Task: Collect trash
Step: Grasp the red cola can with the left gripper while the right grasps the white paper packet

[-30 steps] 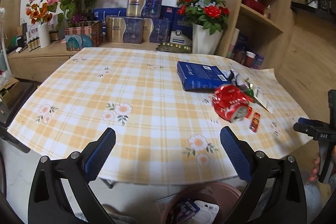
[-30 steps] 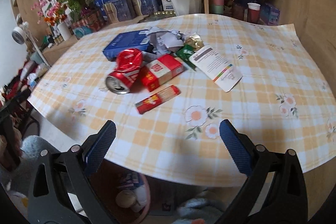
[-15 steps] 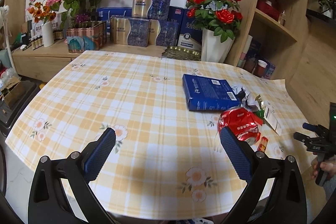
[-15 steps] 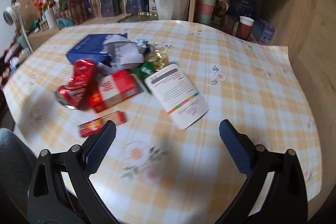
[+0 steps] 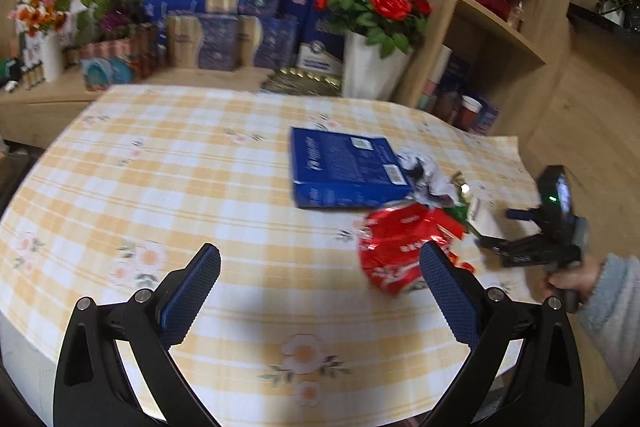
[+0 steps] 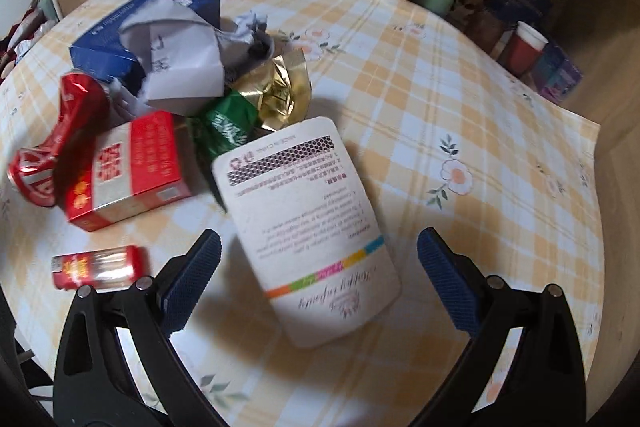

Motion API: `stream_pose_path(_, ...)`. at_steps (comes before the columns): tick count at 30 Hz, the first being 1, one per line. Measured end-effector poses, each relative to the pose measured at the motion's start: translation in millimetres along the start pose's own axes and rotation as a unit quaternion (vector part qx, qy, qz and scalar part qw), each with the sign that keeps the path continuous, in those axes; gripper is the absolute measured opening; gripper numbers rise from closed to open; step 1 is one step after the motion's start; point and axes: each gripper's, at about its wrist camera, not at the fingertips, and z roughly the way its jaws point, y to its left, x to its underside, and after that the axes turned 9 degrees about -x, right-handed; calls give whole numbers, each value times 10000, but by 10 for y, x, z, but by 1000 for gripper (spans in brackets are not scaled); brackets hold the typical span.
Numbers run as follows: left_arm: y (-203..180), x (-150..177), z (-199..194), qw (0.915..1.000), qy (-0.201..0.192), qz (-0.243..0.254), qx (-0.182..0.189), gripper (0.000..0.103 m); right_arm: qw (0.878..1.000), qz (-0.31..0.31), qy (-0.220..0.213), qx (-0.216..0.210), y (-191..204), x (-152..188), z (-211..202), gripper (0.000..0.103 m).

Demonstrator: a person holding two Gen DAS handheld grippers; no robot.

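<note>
1. Your left gripper (image 5: pixel 320 287) is wide open and holds nothing; it hangs over the checked tablecloth (image 5: pixel 180 179), the crushed red can (image 5: pixel 396 247) just beyond its right finger
2. Your right gripper (image 6: pixel 318 271) is also spread wide and empty, above the white pouch (image 6: pixel 308 219) lying flat between its fingers
3. The trash is heaped on the table: red box (image 6: pixel 128 167), small red packet (image 6: pixel 96 267), green wrapper (image 6: pixel 228 123), gold foil (image 6: pixel 280 91), crumpled paper (image 6: pixel 180 67), blue box (image 5: pixel 344 171)

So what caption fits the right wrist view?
Open right gripper over a white printed pouch beside piled trash.
</note>
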Motion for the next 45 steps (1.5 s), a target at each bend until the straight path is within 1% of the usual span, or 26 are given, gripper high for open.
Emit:
stream_pose_path(4, -171, 16, 138, 9992, 241, 39, 307, 97, 9995, 223, -14, -235, -96, -1, 101, 96)
stream_pose_path(6, -262, 38, 223, 9982, 404, 62, 440, 97, 9984, 344, -78, -447, -124, 18, 106, 91)
stream_pose_path(7, -304, 52, 264, 9976, 481, 66, 503, 97, 9972, 396, -118, -622, -131, 31, 96, 82)
stream_pose_path(8, -345, 66, 301, 9970, 551, 74, 543, 97, 9972, 375, -147, -629, -118, 37, 79, 78)
stream_pose_path(11, -470, 111, 430, 9950, 770, 87, 623, 97, 9979, 169, -206, -590, -14, 75, 4, 71)
stream_pose_path(14, -602, 181, 557, 9923, 1011, 111, 706, 97, 9981, 70, -400, -452, 89, 109, -141, 67)
stream_pose_path(16, -637, 233, 630, 9893, 1221, -73, 802, 97, 9979, 107, -546, -346, 132, 136, -240, 65)
stream_pose_path(17, -637, 254, 665, 9870, 1331, -255, 859, 97, 9976, 127, -606, -311, 151, 153, -282, 63)
stream_pose_path(19, -596, 287, 753, 9781, 1597, -809, 1063, 91, 9973, 155, -684, -226, 191, 187, -353, 60)
stream_pose_path(20, -569, 299, 796, 9718, 1735, -1101, 1160, 84, 9970, 170, -724, -195, 201, 203, -385, 59)
stream_pose_path(21, -520, 316, 855, 9606, 1910, -1533, 1317, 78, 9967, 195, -770, -172, 215, 221, -419, 58)
stream_pose_path(23, -448, 353, 941, 9381, 2149, -2259, 1510, 71, 9966, 228, -772, -159, 230, 257, -444, 56)
stream_pose_path(24, -413, 380, 987, 9218, 2261, -2699, 1624, 67, 9967, 240, -755, -153, 234, 266, -442, 56)
stream_pose_path(25, -397, 394, 1011, 9117, 2315, -2945, 1689, 65, 9969, 273, -725, -162, 236, 287, -437, 56)
stream_pose_path(26, -391, 409, 1040, 8986, 2362, -3249, 1765, 64, 9969, 294, -712, -172, 240, 300, -436, 55)
stream_pose_path(27, -401, 408, 1055, 8923, 2381, -3399, 1778, 63, 9969, 316, -696, -184, 239, 317, -426, 55)
stream_pose_path(29, -420, 403, 1085, 8830, 2410, -3635, 1735, 62, 9970, 327, -677, -197, 241, 347, -412, 54)
stream_pose_path(31, -410, 413, 1114, 8728, 2438, -3878, 1684, 59, 9970, 346, -658, -224, 242, 375, -404, 53)
stream_pose_path(32, -399, 426, 1137, 8652, 2436, -4063, 1642, 58, 9970, 356, -652, -238, 244, 391, -402, 52)
stream_pose_path(34, -388, 426, 1171, 8584, 2454, -4227, 1557, 55, 9970, 368, -638, -248, 245, 417, -403, 50)
stream_pose_path(35, -373, 429, 1181, 8551, 2477, -4300, 1504, 53, 9970, 373, -627, -253, 245, 430, -403, 31)
stream_pose_path(36, -367, 438, 1205, 8509, 2511, -4384, 1438, 53, 9972, 380, -569, -297, 241, 434, -390, 23)
stream_pose_path(38, -361, 467, 1259, 8420, 2583, -4541, 1342, 52, 9977, 410, -474, -238, 235, 449, -358, 21)
stream_pose_path(41, -334, 487, 1305, 8341, 2618, -4698, 1225, 52, 9975, 470, -435, -315, 210, 466, -340, 21)
stream_pose_path(43, -311, 488, 1333, 8352, 2618, -4703, 1126, 51, 9972, 486, -445, -340, 207, 470, -355, 21)
stream_pose_path(45, -301, 478, 1339, 8399, 2596, -4634, 1116, 46, 9965, 552, -474, -401, 189, 473, -381, 21)
